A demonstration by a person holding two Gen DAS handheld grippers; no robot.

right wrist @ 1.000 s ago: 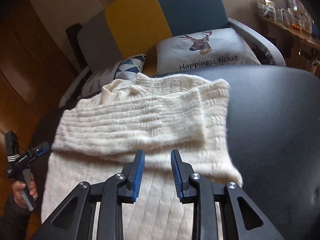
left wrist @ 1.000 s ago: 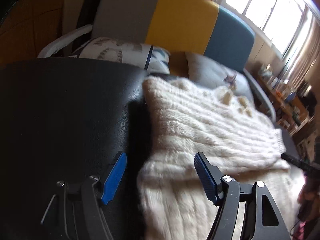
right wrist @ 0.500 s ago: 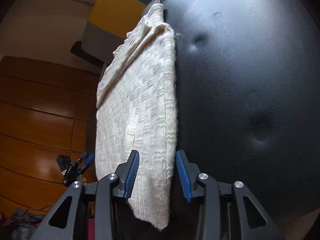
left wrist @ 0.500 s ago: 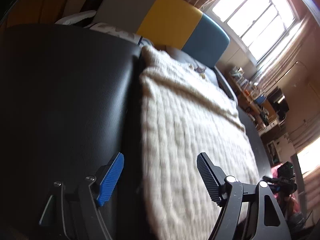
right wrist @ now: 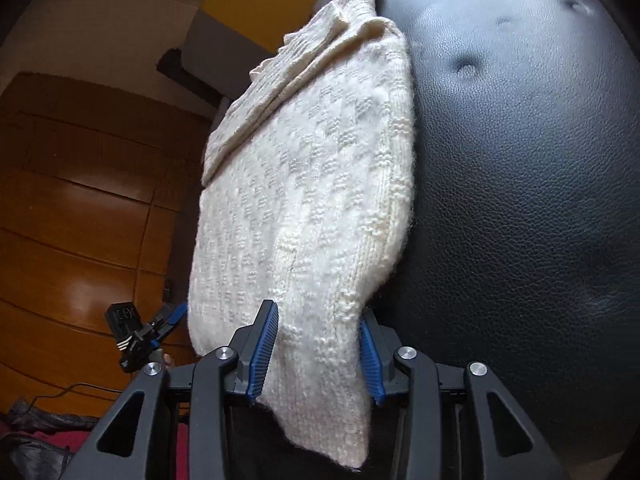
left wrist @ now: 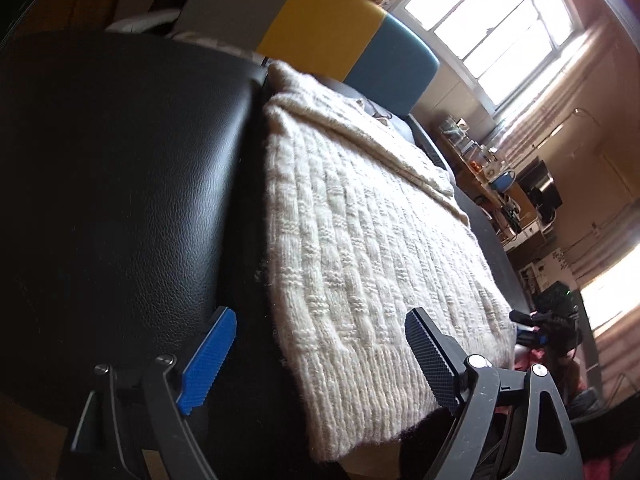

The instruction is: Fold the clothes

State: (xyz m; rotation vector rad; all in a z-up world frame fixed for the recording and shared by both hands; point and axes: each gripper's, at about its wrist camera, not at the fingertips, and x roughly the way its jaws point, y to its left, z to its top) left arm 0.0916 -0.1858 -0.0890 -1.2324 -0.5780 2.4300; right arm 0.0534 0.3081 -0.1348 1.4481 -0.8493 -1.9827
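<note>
Cream knit sweater (left wrist: 372,248) on the black leather seat (left wrist: 120,184), hem overhanging—left gripper (left wrist: 320,364) wide open and empty, right gripper (right wrist: 316,354) part-open astride the corner: both should close level before lifting.

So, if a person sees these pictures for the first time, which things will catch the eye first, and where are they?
First comes the cream knitted sweater, lying on the black leather cushion with its near hem hanging over the edge. Next, the right gripper has its blue pads on both sides of that hem, while the left gripper stands wide open at the other corner. Behind, a bright window shines above a yellow and blue backrest.
</note>
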